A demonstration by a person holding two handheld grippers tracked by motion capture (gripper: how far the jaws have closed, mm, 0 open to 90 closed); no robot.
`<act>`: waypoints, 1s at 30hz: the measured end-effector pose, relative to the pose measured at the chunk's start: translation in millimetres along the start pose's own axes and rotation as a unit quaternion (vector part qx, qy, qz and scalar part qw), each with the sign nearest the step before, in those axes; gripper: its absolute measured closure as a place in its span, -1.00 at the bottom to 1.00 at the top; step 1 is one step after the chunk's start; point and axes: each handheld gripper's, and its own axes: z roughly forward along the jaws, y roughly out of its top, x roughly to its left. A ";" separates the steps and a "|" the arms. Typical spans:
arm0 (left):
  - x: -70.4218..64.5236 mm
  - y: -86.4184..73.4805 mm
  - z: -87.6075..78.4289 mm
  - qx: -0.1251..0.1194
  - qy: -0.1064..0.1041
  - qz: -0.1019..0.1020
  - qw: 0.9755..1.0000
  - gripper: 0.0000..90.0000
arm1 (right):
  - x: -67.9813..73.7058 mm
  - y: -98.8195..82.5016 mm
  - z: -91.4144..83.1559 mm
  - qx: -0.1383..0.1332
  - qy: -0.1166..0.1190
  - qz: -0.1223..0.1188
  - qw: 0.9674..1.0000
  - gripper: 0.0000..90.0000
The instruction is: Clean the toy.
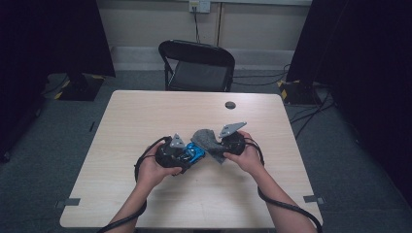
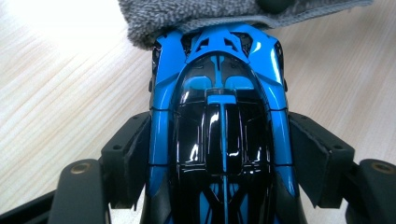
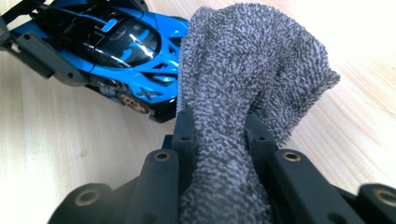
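Centre of the worktop [image 1: 145, 204]: left claw [image 2: 219, 149] grips a glossy blue toy car [image 2: 219, 116] by its sides; it looks rigid, slippery. Right claw [image 3: 219, 135] pinches a soft grey cloth [image 3: 252, 70] touching the car's end.

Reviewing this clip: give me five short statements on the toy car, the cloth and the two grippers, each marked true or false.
1. The left gripper clamps the blue and black toy car by its sides. True.
2. The right gripper is open with nothing between its jaws. False: it is shut on a bunched grey cloth.
3. The cloth lies against one end of the car. True, as the left gripper view shows.
4. The car is red and white. False: it is blue and black.
5. A folding chair stands beyond the far edge of the table. True.
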 end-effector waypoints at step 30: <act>24.0 -13.2 -8.7 -0.002 0.033 -0.043 0.999 -0.37 | 18.7 -26.1 -2.7 -0.007 0.026 0.023 0.999 0.57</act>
